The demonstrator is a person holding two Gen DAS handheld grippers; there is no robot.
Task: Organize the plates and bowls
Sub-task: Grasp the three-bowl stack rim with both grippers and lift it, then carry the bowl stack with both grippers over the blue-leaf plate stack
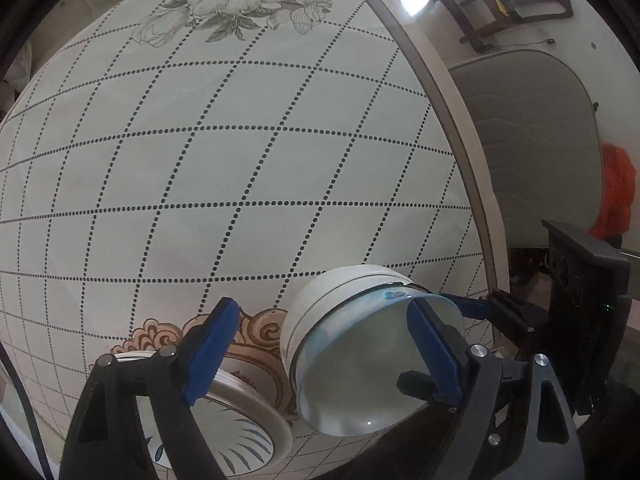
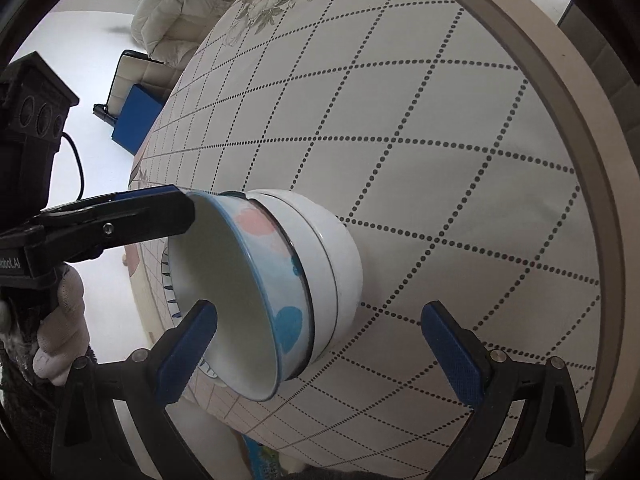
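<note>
A stack of nested bowls (image 1: 320, 308) stands on the table near its edge. The top bowl (image 2: 280, 288) has a blue rim with pink and blue spots and sits in white bowls (image 2: 340, 264). My left gripper (image 1: 322, 346) is open: one finger (image 1: 432, 352) hangs over the top bowl's hollow and the other (image 1: 212, 344) is outside, above a white plate (image 1: 248, 412) with blue leaf marks. My right gripper (image 2: 326, 348) is also open, with one finger (image 2: 192, 344) in front of the bowl's mouth and the other (image 2: 452, 356) clear of the stack.
The round table (image 1: 240, 168) wears a dotted-grid cloth with a flower print (image 1: 240, 0). A grey padded chair (image 1: 528, 152) with an orange cloth (image 1: 616, 192) stands beyond the rim. A gloved hand (image 2: 60, 320), a blue box (image 2: 136, 120) and a white coat (image 2: 180, 8) lie to the other side.
</note>
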